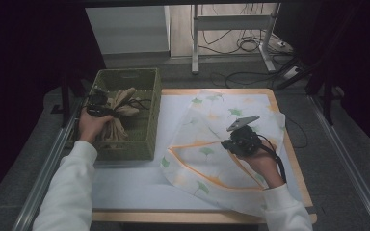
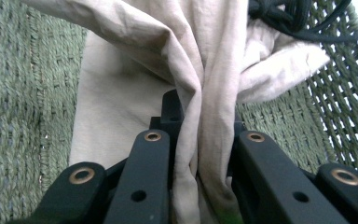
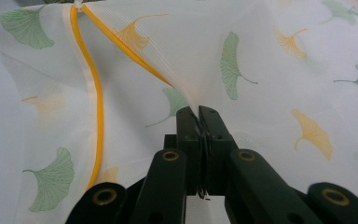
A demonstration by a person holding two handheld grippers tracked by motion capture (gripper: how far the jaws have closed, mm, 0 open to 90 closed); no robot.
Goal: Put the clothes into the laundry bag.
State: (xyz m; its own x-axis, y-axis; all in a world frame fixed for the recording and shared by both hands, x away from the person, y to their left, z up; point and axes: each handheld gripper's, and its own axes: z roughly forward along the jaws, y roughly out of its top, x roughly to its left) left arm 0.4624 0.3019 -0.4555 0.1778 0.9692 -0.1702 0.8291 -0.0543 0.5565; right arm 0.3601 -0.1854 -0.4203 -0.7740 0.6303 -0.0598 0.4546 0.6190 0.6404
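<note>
A beige garment (image 1: 117, 115) hangs bunched over the green woven basket (image 1: 147, 134) at the table's left. My left gripper (image 1: 97, 108) is shut on a thick fold of that beige garment (image 2: 200, 107), which rises between its jaws. On the right lies a white mesh bag (image 1: 212, 144) printed with green and orange ginkgo leaves and edged in an orange zip. My right gripper (image 1: 241, 142) is shut on the upper layer of the mesh bag (image 3: 242, 70), lifting it into a tent beside the orange zip (image 3: 95, 93).
A white sheet (image 1: 139, 187) covers the wooden table (image 1: 298, 178). Black cord (image 2: 289, 18) lies at the garment's top inside the basket. Metal rails (image 1: 43, 178) run along both sides. A white frame (image 1: 231, 29) and cables stand on the floor beyond.
</note>
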